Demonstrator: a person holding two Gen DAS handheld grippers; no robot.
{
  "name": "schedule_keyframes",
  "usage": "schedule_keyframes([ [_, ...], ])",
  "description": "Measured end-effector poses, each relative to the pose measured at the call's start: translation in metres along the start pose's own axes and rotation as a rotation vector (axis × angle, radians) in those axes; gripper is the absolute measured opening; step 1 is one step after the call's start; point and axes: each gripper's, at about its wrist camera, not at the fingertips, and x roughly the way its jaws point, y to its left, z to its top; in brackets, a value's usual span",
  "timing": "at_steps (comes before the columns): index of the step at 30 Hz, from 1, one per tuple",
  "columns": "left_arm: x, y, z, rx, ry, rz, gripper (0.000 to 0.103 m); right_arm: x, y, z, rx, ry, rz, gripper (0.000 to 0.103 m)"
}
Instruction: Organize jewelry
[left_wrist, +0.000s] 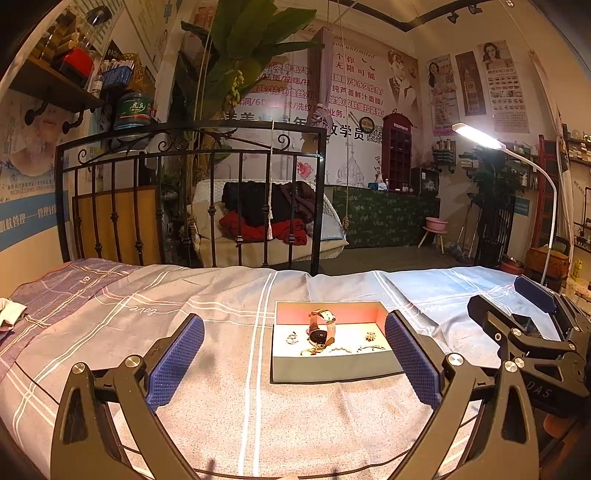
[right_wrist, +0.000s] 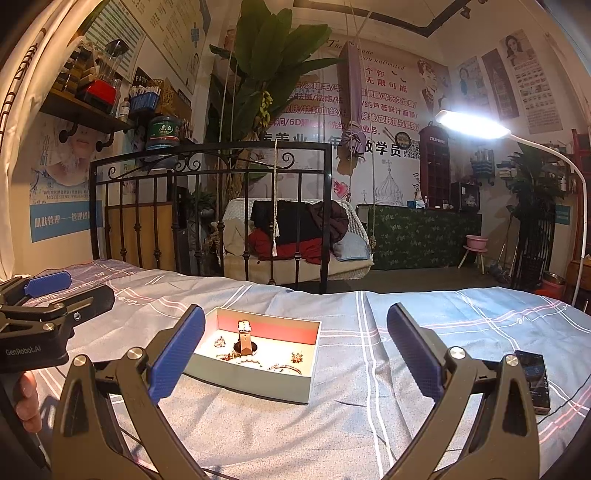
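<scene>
Jewelry box (right_wrist: 258, 376) with watch (right_wrist: 244, 332) on bedsheet, both grippers' fingers (left_wrist: 177, 362) spread wide, "GenRobot.AI" on left gripper (right_wrist: 40, 321)

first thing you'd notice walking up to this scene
The open box in the middle of the striped bedspread draws the eye: a watch stands upright inside it, with small jewelry pieces scattered on its pale floor. Both the left gripper and the right gripper are spread wide and empty in front of it, and a bright lamp glares at the upper right.
</scene>
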Motion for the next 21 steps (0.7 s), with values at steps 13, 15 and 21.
schedule_keyframes([
  [13,0.0,-0.0044,0.0009,0.01,0.005,0.005,0.097,0.0025,0.0008,-0.0039,-0.003,0.007,0.001,0.097],
  [15,-0.0001,-0.0047,0.0012,0.011,0.005,0.006,0.097,0.0028,0.0007,-0.0041,-0.003,0.007,0.002,0.097],
  [21,0.0012,-0.0042,0.0021,0.014,0.01,0.003,0.097,0.0035,0.0012,-0.002,-0.002,0.009,0.002,0.097],
])
